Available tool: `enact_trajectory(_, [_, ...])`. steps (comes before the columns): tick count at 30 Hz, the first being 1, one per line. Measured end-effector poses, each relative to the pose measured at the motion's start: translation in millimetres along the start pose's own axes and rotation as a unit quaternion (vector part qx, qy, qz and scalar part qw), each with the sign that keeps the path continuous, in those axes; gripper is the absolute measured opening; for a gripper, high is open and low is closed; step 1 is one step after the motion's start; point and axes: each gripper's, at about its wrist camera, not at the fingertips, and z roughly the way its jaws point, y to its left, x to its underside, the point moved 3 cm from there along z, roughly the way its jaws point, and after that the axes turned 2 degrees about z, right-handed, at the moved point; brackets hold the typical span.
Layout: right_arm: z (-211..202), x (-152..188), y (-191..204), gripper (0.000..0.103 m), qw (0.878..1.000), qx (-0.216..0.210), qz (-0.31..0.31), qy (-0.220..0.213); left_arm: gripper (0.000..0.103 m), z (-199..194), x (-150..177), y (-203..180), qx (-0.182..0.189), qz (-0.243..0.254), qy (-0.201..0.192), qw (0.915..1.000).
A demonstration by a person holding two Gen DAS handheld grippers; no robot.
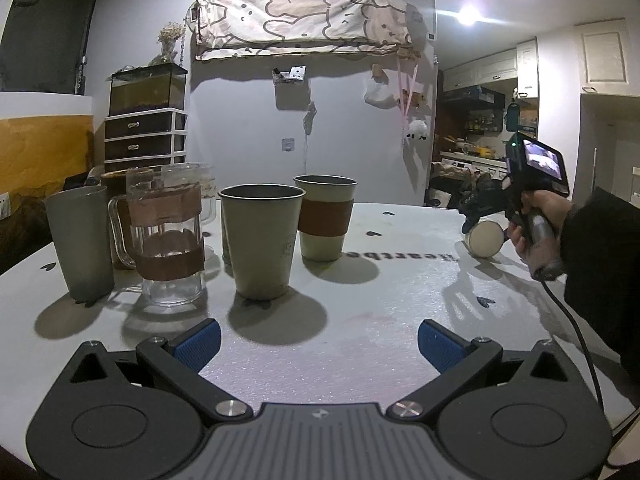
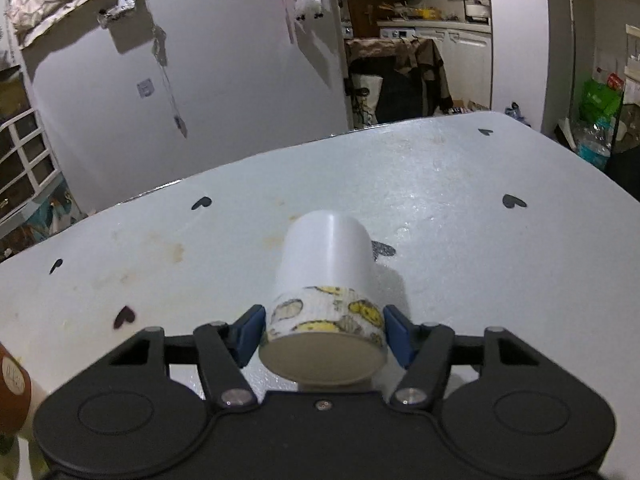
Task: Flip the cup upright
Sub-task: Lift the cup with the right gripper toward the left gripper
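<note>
right now your right tongs (image 2: 325, 334) are clamped on the small white plastic cup with a yellow-patterned tape band (image 2: 326, 280), one blue pad (image 2: 251, 332) pressed to each side of the taped end. the cup lies on its side, its flat closed base facing back toward your wrist camera and its far end pointing away across the pale speckled counter with black heart marks (image 2: 440, 184); whether it touches the counter or sits just above it cannot be told. from your left wrist view the same cup (image 1: 486, 238) shows at the far right of the counter (image 1: 360, 340), tucked under the right tongs (image 1: 474, 216) that your right hand (image 1: 536, 232) grips by the handle. your left tongs (image 1: 319, 342) are spread wide apart with nothing between them, low over the near edge. ahead of them stand an upright grey-green metal tumbler (image 1: 262, 240), a second tumbler with a brown sleeve (image 1: 325, 218) behind it, a clear glass pitcher wrapped in brown tape (image 1: 166, 236) and a frosted grey cup (image 1: 80, 242) to the left, all well apart from the white cup.
</note>
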Motion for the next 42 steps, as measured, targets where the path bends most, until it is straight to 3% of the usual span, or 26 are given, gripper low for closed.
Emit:
enact_trajectory(9, [-53,42,-6,0.064,0.995,-0.079,-0.056,0.015,0.103,1,-1,-3,-0.001,-0.001,0.0,1.0])
enact_trajectory(16, [-126,107,-5,0.064,0.978,-0.178,-0.11,0.016,0.103,2,-4,-7,0.001,0.001,-0.002,1.0])
enact_trajectory(22, [-180,157,8,0.064,0.948,-0.259,-0.184,0.02,0.103,7,-10,-11,0.01,0.005,0.002,0.9999])
enact_trajectory(28, [-220,199,28,0.064,0.904,-0.335,-0.265,0.018,0.103,25,-18,-14,0.036,0.006,0.024,0.999])
enact_trajectory(37, [-259,233,32,0.065,0.846,-0.39,-0.363,-0.017,0.103,66,-33,-1,0.041,0.013,0.062,0.9971])
enact_trajectory(40, [-266,238,27,0.065,0.836,-0.395,-0.381,-0.028,0.103,76,-28,-1,0.069,0.025,0.09,0.9932])
enact_trajectory(42, [-266,236,23,0.066,0.841,-0.389,-0.375,-0.029,0.103,76,-22,-3,0.078,0.035,0.101,0.9912])
